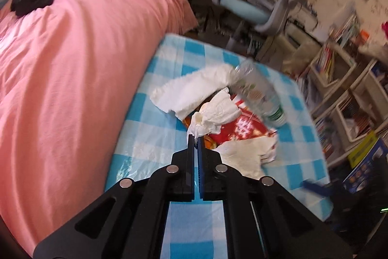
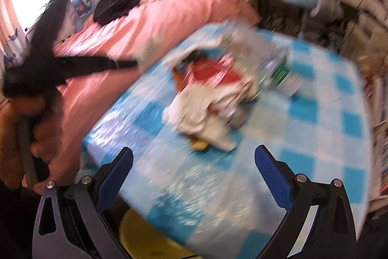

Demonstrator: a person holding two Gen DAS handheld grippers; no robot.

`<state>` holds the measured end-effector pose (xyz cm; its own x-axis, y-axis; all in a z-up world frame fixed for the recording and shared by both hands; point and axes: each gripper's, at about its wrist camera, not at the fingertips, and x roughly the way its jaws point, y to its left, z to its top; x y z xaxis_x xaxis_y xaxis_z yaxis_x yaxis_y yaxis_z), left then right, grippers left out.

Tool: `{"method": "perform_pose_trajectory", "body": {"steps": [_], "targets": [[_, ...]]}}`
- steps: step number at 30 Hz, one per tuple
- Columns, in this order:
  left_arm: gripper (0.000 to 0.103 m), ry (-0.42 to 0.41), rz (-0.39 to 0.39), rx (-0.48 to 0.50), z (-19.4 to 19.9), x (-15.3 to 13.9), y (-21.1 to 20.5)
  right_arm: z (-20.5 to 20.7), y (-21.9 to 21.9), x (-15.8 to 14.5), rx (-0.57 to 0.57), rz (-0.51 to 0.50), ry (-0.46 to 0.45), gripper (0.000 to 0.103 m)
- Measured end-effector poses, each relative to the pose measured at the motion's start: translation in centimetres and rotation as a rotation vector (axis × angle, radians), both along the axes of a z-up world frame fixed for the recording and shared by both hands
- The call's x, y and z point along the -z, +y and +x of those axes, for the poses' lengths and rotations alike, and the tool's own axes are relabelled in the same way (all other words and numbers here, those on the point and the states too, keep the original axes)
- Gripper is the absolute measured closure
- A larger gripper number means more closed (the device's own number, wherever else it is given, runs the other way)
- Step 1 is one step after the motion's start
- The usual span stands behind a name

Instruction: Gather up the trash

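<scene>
The left gripper point(image 1: 196, 136) has its two jaws pressed together, and between the tips a twisted corner of a crumpled white tissue point(image 1: 218, 113) is pinched. The rest of this tissue lies over a red snack wrapper point(image 1: 245, 128), so the gripper is grasping the tissue at its near end only.

The right gripper point(image 2: 194, 157) is spread wide, with the blue pads point(image 2: 271, 171) far from each other and nothing between them. It hangs over the near part of the table point(image 2: 315, 113), which has a blue and white checked cover, and it touches no object.

The trash is gathered in one heap near the middle of the table. There is a longer white tissue point(image 1: 191, 86) at the far side, the red wrapper under the held tissue, another flat piece of white paper point(image 1: 242, 157) just beside the left gripper, and a clear plastic bottle point(image 1: 262, 94) with a green label lying on its side, touching the wrapper. In the right wrist view the heap is blurred. A bed with a pink blanket point(image 1: 72, 64) stands beside the table.
</scene>
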<state>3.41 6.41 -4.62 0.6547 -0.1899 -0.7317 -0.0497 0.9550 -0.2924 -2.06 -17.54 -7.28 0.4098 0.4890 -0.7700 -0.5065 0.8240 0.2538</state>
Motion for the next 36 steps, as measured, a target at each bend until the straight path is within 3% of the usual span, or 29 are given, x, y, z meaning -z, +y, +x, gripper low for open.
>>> {"method": "perform_pose_trajectory", "body": {"steps": [4,7,16,18,20,22,26,30,33,36], "targets": [[0.1,-0.004,-0.005,0.008,-0.5,-0.5,0.1,0.3,1.0,1.9,-0.006,-0.041,0.062,0.023],[0.1,-0.005,-0.023,0.015,-0.7,-0.8,0.3,0.9,1.6,3.0,0.018,-0.07,0.063,0.028],[0.1,-0.041,-0.004,0.037,-1.2,-2.3,0.0,2.8,3.7,4.1,0.064,-0.128,-0.041,0.031],[0.1,-0.047,-0.003,0.04,-1.3,-2.6,0.0,3.3,3.7,4.2,0.078,-0.132,-0.054,0.04],[0.1,-0.051,0.009,0.041,-1.3,-2.8,0.0,3.7,3.1,4.2,0.086,-0.11,-0.036,0.061],[0.1,-0.058,0.019,0.04,-1.5,-3.0,-0.1,4.1,2.5,4.1,0.085,-0.067,0.004,0.074],[0.1,-0.076,0.019,0.042,-1.8,-3.7,-0.1,3.7,2.4,3.0,0.061,-0.09,-0.037,0.081],[0.1,-0.091,0.025,0.049,-2.2,-4.1,-0.1,2.1,2.4,0.4,0.044,-0.116,-0.17,0.081],[0.1,-0.092,0.025,0.049,-2.2,-4.1,-0.1,2.1,1.6,0.5,0.03,-0.087,-0.101,0.081],[0.1,-0.092,0.023,0.048,-2.3,-4.2,-0.1,2.2,1.5,1.9,0.002,-0.043,0.036,0.081]]}}
